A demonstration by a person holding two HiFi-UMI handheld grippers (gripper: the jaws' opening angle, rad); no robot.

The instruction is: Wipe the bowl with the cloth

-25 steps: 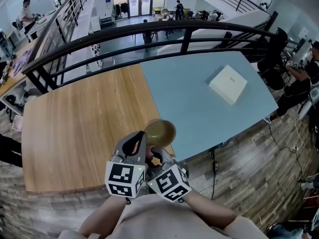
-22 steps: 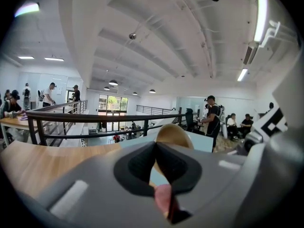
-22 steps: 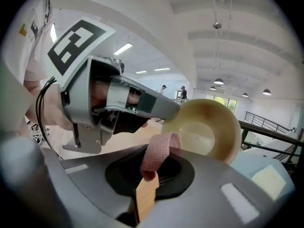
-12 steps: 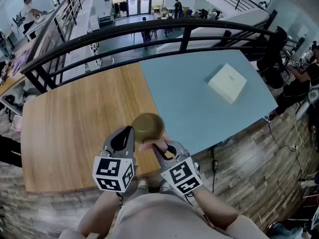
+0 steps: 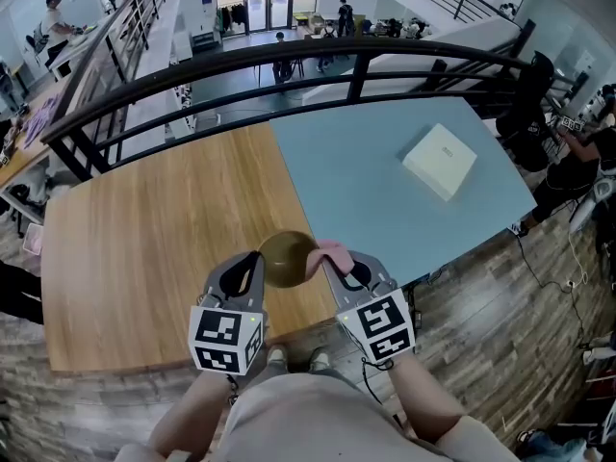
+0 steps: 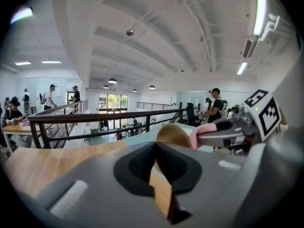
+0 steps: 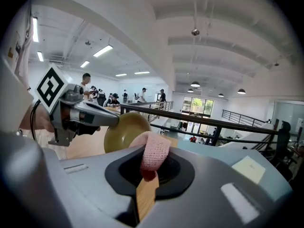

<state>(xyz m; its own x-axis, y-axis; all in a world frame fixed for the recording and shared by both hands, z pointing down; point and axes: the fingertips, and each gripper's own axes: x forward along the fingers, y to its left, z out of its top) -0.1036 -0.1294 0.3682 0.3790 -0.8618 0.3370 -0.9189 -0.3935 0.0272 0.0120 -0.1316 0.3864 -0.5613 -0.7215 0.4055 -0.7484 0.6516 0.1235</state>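
Bowl, olive-gold and tipped on its side, is held by its rim in the closed jaws of the left gripper, above the near edge of the wooden tabletop, close to where the light blue tabletop begins. A pink cloth is pinched in the closed jaws of the right gripper and is held just beside the bowl's right edge. A white box is seen well apart on the blue surface.

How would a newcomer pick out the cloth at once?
Look at the near edge of the table, where wood meets blue. The cloth is the pink strip pinched by the right gripper, beside the olive bowl; nothing else there is pink.
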